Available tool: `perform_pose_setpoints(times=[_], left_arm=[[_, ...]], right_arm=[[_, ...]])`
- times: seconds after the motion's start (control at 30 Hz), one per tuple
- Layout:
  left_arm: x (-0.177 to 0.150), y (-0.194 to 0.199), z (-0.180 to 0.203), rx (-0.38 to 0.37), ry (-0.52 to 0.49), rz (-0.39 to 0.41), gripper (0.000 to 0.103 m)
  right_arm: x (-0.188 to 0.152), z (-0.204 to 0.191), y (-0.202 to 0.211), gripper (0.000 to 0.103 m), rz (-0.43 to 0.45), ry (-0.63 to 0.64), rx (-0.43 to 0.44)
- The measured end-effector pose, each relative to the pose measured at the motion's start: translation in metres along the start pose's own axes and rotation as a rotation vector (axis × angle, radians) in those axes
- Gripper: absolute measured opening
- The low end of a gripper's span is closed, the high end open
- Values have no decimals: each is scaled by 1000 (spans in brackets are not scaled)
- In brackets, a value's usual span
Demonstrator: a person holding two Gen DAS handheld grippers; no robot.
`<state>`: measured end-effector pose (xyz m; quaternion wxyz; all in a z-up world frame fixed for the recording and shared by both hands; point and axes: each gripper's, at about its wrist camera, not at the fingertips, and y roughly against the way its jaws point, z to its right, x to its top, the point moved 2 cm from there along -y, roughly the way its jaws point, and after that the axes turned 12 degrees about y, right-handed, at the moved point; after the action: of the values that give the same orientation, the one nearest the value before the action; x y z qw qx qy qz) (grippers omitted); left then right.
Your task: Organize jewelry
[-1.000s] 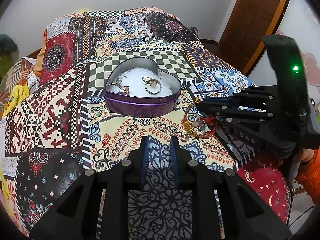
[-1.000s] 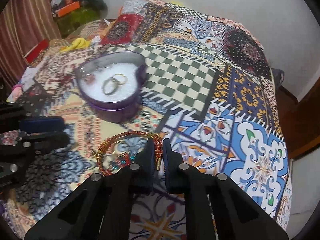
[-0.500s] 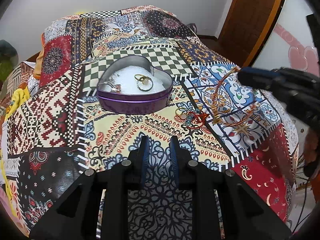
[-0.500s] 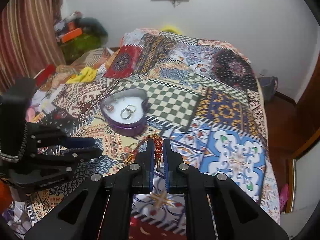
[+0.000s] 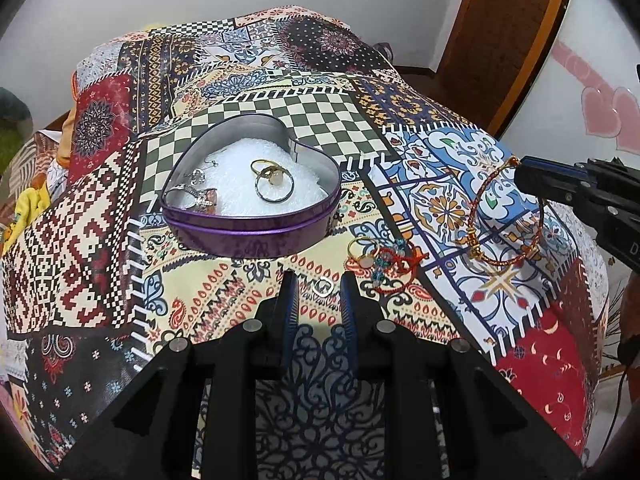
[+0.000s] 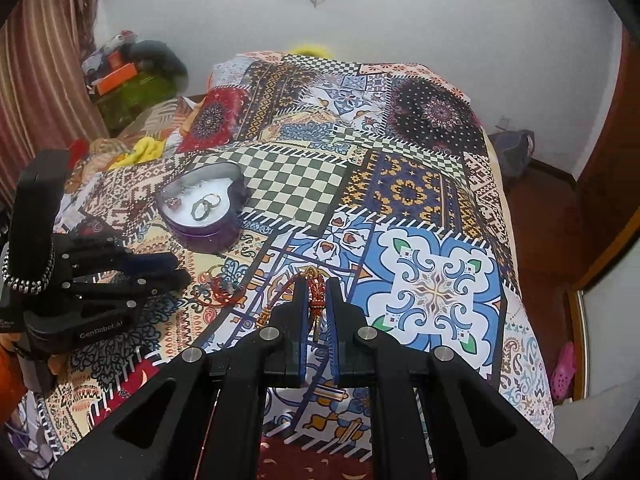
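A purple heart-shaped tin [image 5: 248, 232] with a white lining stands on the patchwork bedspread; it also shows in the right wrist view [image 6: 208, 232]. Rings [image 5: 274, 186] and silver pieces [image 5: 198, 192] lie inside it. My right gripper [image 6: 316, 292] is shut on a red and gold bracelet [image 6: 317, 300], which hangs above the bed; in the left wrist view the bracelet [image 5: 504, 216] dangles from that gripper [image 5: 520, 174] at the right. My left gripper [image 5: 316, 292] is open and empty, low over the bed. A small silver ring [image 5: 323, 286] lies between its fingertips. A gold ring [image 5: 360, 252] and red beaded piece [image 5: 394, 266] lie nearby.
The bed's right edge drops to a wooden floor [image 6: 552, 208] beside a brown door [image 5: 504, 32]. Clothes and clutter [image 6: 128, 80] lie past the bed's far left. A pink shoe [image 6: 564, 368] is on the floor.
My right gripper has lifted the red and gold bracelet off the bed and pulled back to the right. My left gripper has moved forward over the small silver ring.
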<state>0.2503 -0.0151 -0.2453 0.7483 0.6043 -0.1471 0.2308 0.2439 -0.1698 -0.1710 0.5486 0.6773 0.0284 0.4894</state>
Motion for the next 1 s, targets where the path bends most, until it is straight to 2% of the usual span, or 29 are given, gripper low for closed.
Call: perform_pose_setpoints(times=[0.13,0.17,0.43,0.8,1.0], left_arm=[[0,1,1,-10,-2,7,18],[0,1,1,-14,0,7,9],[-3,14,-6,-18,12,30,9],[5,68,-30,-13,40,138,9],[11,84,-41,7,42,179,9]], right_arm=[[2,-1,2,7,7,1,2],[3,-2,1,7,8,3,2],[15,-11,8,7,31,18,2],[41,-24,21,7,75,50,-12],[57,-39,26,7,103,80,-7]])
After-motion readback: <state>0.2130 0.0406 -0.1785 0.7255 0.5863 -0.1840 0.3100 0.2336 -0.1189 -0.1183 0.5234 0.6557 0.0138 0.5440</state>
